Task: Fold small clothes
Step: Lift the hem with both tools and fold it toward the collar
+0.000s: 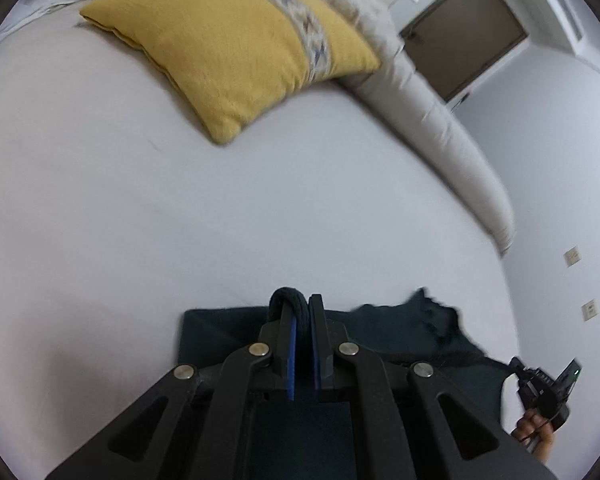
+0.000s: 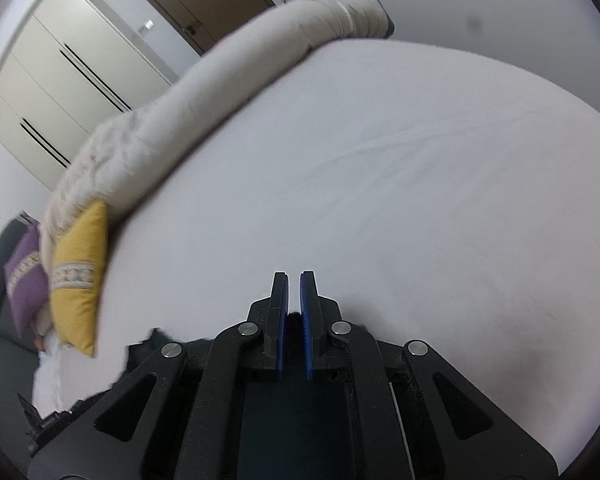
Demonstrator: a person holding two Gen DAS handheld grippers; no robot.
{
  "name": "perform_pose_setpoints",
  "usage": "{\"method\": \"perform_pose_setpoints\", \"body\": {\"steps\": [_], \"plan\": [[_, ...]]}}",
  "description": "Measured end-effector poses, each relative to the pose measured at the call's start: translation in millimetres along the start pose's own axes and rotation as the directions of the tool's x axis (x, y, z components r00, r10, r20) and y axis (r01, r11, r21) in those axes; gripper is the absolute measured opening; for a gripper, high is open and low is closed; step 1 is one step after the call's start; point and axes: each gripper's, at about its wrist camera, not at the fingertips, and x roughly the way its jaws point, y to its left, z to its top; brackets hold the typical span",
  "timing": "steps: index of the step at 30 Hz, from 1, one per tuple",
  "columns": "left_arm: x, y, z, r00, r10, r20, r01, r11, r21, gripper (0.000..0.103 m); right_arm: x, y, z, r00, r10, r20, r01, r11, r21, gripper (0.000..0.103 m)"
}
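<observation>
A dark garment (image 1: 400,332) hangs spread between the two grippers just above the white bed (image 1: 180,208), its thick rolled hem looped over one finger of the left gripper (image 1: 303,312), which is pressed together on that hem. At the garment's other end the right gripper (image 2: 294,292) has its jaws nearly together, with a bit of the dark cloth showing low between them, and a hand (image 1: 534,430) holds it. Farther up the bed lie a yellow cushion (image 1: 236,48) and a rolled cream blanket (image 2: 204,92).
</observation>
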Motion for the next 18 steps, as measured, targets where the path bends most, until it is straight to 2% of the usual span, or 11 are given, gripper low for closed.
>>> {"method": "perform_pose_setpoints", "body": {"steps": [3, 4, 5, 6, 7, 8, 10, 12, 13, 14, 18], "plan": [[10.7, 7.0, -5.8, 1.0, -0.005, -0.015, 0.005, 1.0, 0.004, 0.011, 25.4, -3.5, 2.0, 0.998, -0.056, -0.037, 0.055, 0.998, -0.013, 0.012], [8.5, 8.4, -7.7, 1.0, -0.009, -0.009, 0.009, 1.0, 0.004, 0.015, 24.8, -6.4, 1.7, 0.998, -0.052, -0.018, 0.052, 0.999, -0.008, 0.026], [2.3, 9.9, -10.6, 1.0, -0.004, 0.006, 0.004, 1.0, 0.008, 0.026, 20.7, -10.1, 1.4, 0.999, -0.046, 0.004, 0.046, 0.999, 0.002, 0.046], [-2.2, 10.5, -11.6, 1.0, 0.011, 0.02, -0.011, 1.0, 0.011, 0.036, 14.2, -15.5, 0.1, 0.998, -0.043, 0.034, 0.043, 0.999, 0.019, 0.054], [-11.4, 11.3, -13.6, 0.998, 0.032, 0.06, -0.032, 0.999, 0.011, 0.053, 4.3, -19.4, -0.4, 0.995, -0.051, 0.083, 0.048, 0.998, 0.032, 0.059], [-22.8, 12.0, -17.0, 0.994, 0.047, 0.103, -0.049, 0.999, 0.017, 0.058, -1.0, -20.3, -1.0, 0.993, -0.056, 0.104, 0.054, 0.998, 0.025, 0.059], [-34.7, 12.1, -21.7, 0.991, 0.067, 0.119, -0.07, 0.997, 0.025, 0.058, -12.1, -19.7, -1.6, 0.989, -0.07, 0.127, 0.071, 0.997, -0.002, 0.059], [-45.4, 8.0, -26.5, 0.988, 0.068, 0.135, -0.075, 0.996, 0.047, 0.058, -21.5, -11.6, -8.0, 0.991, -0.045, 0.122, 0.051, 0.998, -0.043, 0.059], [-48.7, 1.8, -30.7, 0.987, 0.084, 0.139, -0.096, 0.992, 0.081, 0.062, -25.3, -2.3, -12.4, 0.992, -0.039, 0.121, 0.051, 0.994, -0.095, 0.059], [-48.4, -2.7, -33.6, 0.986, 0.1, 0.136, -0.115, 0.988, 0.104, 0.067, -28.5, 5.1, -17.3, 0.991, -0.043, 0.128, 0.06, 0.989, -0.133, 0.059], [-36.3, -9.4, -55.9, 0.987, 0.133, 0.088, -0.147, 0.974, 0.174, 0.067, -28.0, 28.0, -42.9, 0.992, -0.077, 0.103, 0.103, 0.954, -0.281, 0.059]]}}
